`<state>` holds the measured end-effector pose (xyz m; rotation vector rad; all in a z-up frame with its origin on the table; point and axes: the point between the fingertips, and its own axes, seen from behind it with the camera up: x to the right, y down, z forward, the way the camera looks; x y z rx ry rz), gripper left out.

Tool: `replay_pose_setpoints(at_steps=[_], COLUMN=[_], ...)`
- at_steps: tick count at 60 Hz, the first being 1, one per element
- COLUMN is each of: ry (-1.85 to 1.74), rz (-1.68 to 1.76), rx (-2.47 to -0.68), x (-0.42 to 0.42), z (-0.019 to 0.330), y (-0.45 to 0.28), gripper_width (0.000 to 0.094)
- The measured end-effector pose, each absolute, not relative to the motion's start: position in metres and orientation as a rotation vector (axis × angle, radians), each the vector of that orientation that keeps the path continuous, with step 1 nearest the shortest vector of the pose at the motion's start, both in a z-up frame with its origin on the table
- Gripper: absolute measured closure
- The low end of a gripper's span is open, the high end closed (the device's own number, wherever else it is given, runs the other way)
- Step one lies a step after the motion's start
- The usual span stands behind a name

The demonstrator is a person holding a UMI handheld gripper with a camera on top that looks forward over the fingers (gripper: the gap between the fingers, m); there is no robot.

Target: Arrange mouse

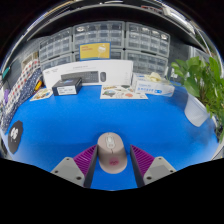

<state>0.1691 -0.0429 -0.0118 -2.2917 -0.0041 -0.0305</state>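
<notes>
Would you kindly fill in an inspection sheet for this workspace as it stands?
Surface: blue table, mostly bare ahead of the fingers.
Job's things: beige mouse between the fingers.
Clutter: black box, papers, flat white box along the far edge.
Grippers: gripper open about the mouse, gaps either side.
Cables: nothing seen.
Surroundings: drawer cabinets behind, green plant to one side.
</notes>
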Motion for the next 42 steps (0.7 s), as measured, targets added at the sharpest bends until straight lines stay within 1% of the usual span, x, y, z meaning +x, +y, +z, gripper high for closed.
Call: replay_pose_setpoints(at_steps=[6, 11, 14, 20, 28, 35, 39, 42], ry=[0.013, 0.029, 0.034, 0.018, 0.047, 0.057, 0.070, 0.084], rz=[-0.013, -0.008, -0.012, -0.026, -0.029, -0.058, -0.078, -0.090], rx=[-2.296, -2.303, -2.304, -2.287, -2.307, -2.343, -2.337, -2.301], x=[0.167, 0.169, 0.169, 0.169, 0.169, 0.169, 0.162, 0.153], z=[-0.013, -0.013, -0.014, -0.013, -0.015, -0.013, 0.000, 0.025], y=[-0.031, -0.026, -0.027, -0.026, -0.027, -0.026, -0.021, -0.015], gripper_width=[0.0451, 0.0472, 0.0469, 0.0502, 0.0597, 0.0597, 0.0597, 0.0598])
